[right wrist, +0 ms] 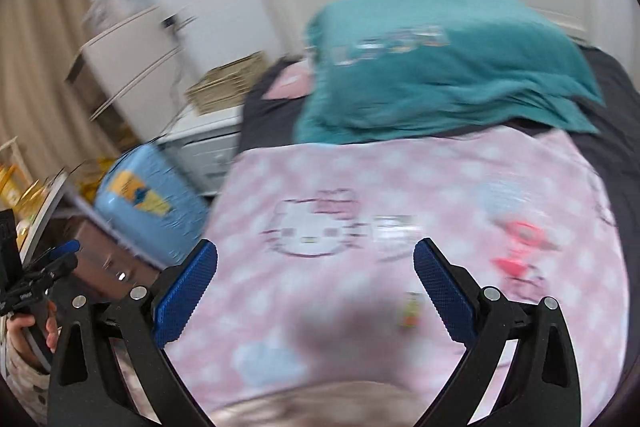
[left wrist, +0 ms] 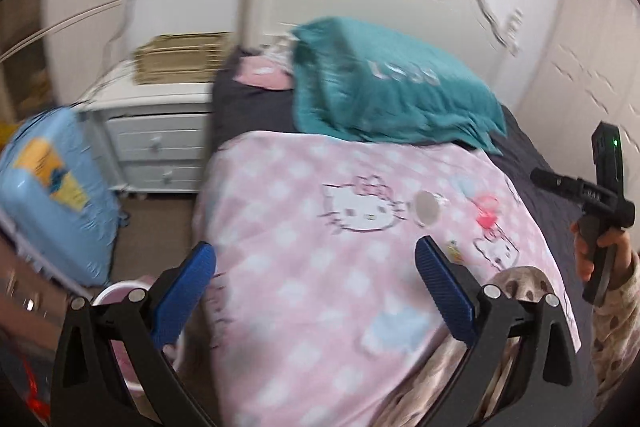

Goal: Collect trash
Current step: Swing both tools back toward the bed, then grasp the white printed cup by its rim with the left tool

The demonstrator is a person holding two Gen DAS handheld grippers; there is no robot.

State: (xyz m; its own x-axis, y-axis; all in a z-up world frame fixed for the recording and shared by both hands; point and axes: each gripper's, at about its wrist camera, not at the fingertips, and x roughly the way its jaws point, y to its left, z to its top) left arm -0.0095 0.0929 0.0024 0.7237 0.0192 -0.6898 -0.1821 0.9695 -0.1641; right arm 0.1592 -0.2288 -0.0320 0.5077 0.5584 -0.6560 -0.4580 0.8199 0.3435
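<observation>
Left wrist view: left gripper, jaws spread and empty, above pink Hello Kitty blanket; a small round pale item, possibly a lid, lies on it. Right wrist view: right gripper likewise released; a blurred clear piece lies on the blanket ahead.

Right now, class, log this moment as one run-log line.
left claw open | right claw open | both above pink blanket | clear cup lying on blanket | nothing held

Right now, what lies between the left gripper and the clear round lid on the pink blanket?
Only bare pink blanket between the left gripper and the clear round lid, in the left wrist view.
</observation>
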